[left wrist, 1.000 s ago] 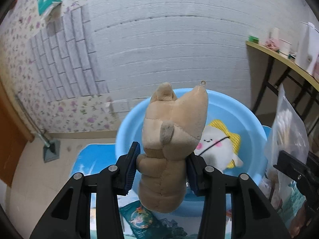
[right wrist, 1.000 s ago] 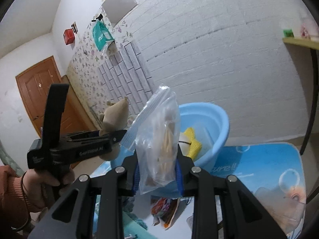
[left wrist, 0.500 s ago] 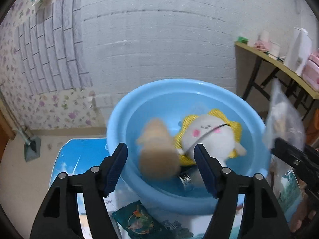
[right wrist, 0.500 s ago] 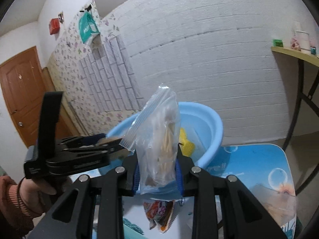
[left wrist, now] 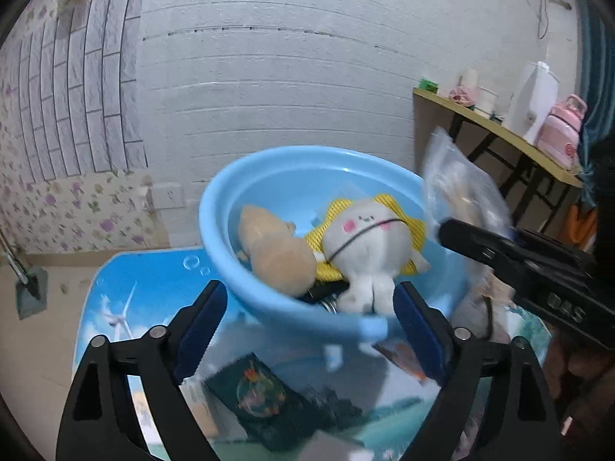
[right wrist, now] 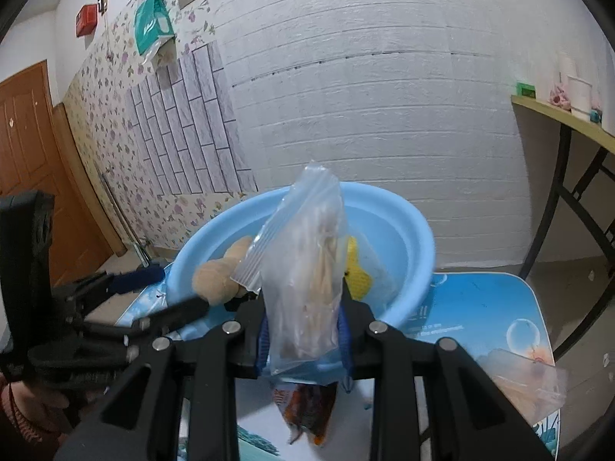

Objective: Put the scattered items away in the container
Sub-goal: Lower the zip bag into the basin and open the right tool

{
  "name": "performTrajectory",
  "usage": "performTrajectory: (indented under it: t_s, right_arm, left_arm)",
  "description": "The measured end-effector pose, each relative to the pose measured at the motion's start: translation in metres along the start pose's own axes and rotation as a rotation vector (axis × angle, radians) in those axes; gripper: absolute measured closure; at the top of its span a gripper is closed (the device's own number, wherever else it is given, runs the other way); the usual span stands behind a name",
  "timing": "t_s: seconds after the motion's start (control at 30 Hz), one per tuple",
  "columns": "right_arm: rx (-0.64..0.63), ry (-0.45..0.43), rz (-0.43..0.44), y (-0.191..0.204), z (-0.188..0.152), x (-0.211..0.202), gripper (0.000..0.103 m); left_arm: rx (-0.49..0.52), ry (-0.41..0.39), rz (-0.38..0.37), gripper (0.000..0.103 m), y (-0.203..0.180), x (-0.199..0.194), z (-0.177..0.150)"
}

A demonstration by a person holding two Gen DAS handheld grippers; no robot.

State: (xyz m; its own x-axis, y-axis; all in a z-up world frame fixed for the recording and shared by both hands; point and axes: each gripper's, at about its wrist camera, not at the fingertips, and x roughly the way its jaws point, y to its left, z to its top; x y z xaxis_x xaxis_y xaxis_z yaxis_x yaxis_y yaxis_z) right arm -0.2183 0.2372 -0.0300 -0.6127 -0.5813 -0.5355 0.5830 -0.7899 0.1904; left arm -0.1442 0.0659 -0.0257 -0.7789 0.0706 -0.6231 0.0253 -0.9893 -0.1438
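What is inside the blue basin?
Inside the blue basin lie a tan plush toy and a white plush toy on something yellow; a dark item beneath them is mostly covered.

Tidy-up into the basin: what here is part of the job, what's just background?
Job:
- blue basin
- tan plush, white plush, both inside it
- clear bag in right tongs
- dark packet on table

Background:
- pink bottle
- shelf
- door

Small room, white brick wall (right wrist: 384,88) at far side.
Floral wallpaper (right wrist: 115,123) and wooden door (right wrist: 23,146) left; side shelf table (left wrist: 496,123) on dark legs right; pale floor (left wrist: 30,345).
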Motion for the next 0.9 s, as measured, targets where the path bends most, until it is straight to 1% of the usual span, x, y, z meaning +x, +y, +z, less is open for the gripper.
performTrajectory:
  t_s: [0.1, 0.17, 0.23, 0.27, 0.33, 0.4, 0.47, 0.57, 0.77, 0.9]
  right_arm:
    - [-0.016, 0.013, -0.003, 0.01, 0.005, 0.006, 0.075]
    - [-0.037, 0.002, -0.012, 0.017, 0.01, 0.008, 0.074]
    - [-0.03, 0.0, -0.021, 0.02, 0.016, 0.013, 0.072]
    - [-0.015, 0.017, -0.019, 0.02, 0.018, 0.017, 0.07]
    - [0.017, 0.045, -0.014, 0.018, 0.019, 0.023, 0.054]
    - [0.023, 0.048, -0.031, 0.018, 0.017, 0.023, 0.05]
    - [0.006, 0.048, -0.049, 0.019, 0.013, 0.02, 0.049]
    - [-0.008, 0.062, -0.052, 0.02, 0.005, 0.015, 0.049]
    - [-0.067, 0.079, -0.072, 0.02, -0.014, -0.002, 0.049]
    - [-0.069, 0.083, -0.08, 0.015, -0.023, -0.014, 0.049]
  left_arm:
    - [0.018, -0.019, 0.0, 0.011, 0.004, -0.01, -0.008]
    - [0.026, -0.02, 0.01, 0.007, 0.008, -0.016, -0.013]
    - [0.01, -0.015, 0.017, 0.006, 0.016, -0.02, -0.018]
    - [0.0, -0.011, 0.015, 0.006, 0.02, -0.021, -0.02]
    - [-0.04, -0.002, 0.015, 0.006, 0.031, -0.024, -0.025]
    - [-0.072, 0.004, 0.019, 0.006, 0.041, -0.026, -0.031]
    - [-0.098, 0.012, 0.022, 0.006, 0.049, -0.026, -0.035]
    - [-0.125, 0.028, 0.034, 0.006, 0.057, -0.026, -0.043]
    - [-0.134, 0.055, 0.055, 0.006, 0.058, -0.029, -0.058]
    - [-0.168, 0.069, 0.036, 0.006, 0.061, -0.033, -0.067]
